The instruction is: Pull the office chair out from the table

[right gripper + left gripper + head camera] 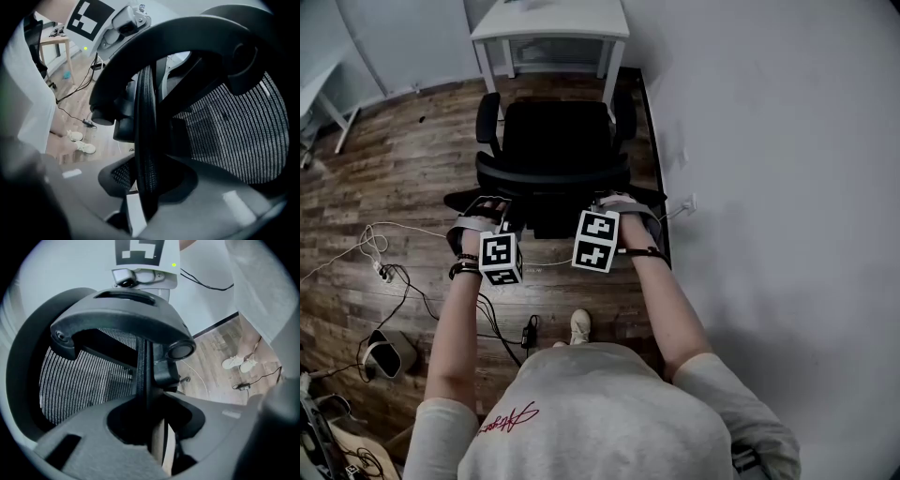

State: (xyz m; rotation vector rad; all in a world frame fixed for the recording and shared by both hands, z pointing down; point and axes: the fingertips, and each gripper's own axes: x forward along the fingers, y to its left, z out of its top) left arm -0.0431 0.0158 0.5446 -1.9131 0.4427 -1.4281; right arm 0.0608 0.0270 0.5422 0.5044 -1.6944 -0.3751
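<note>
A black office chair (553, 141) with a mesh back stands facing the white table (551, 23), its seat just in front of the table's legs. Both grippers hold the top rim of its backrest. In the head view my left gripper (487, 208) sits on the rim's left part and my right gripper (614, 204) on its right part. In the left gripper view the jaws (150, 427) are shut on the thin backrest edge (145, 376). In the right gripper view the jaws (145, 197) clamp the mesh-covered edge (146, 140) the same way.
A pale wall (769, 141) runs close along the chair's right side. Cables (384, 272) and a white device (380, 352) lie on the wood floor at the left. The person's shoe (579, 325) is right behind the chair. Another table's leg (328, 112) shows at far left.
</note>
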